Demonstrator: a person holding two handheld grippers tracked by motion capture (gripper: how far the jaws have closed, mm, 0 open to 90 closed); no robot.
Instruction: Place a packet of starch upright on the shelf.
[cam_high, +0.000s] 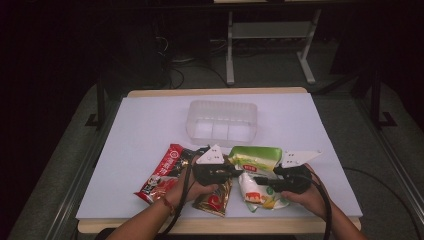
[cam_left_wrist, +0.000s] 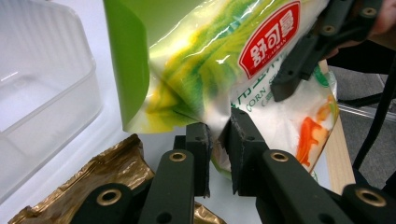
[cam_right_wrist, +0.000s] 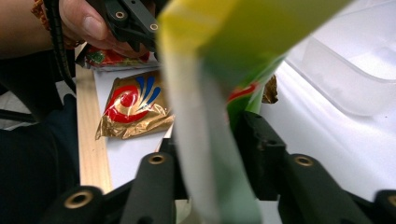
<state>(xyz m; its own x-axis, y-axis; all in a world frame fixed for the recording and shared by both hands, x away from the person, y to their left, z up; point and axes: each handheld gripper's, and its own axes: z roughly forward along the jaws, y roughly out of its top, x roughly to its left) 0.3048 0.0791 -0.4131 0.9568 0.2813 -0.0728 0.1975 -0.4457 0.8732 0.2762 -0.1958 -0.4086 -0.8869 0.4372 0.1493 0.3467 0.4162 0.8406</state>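
Note:
A green, yellow and white corn snack bag lies between my two grippers near the table's front. In the left gripper view my left gripper is shut on the lower edge of the bag; the film is pinched between its pads. From the high view it comes at the bag from the left. My right gripper reaches in from the right. In its own view my right gripper has its jaws apart, with the bag's blurred edge running between them.
A clear plastic container stands behind the bags at mid-table. A gold foil packet lies under the left hand, and a red snack bag sits to its left. The wooden table edge is close in front.

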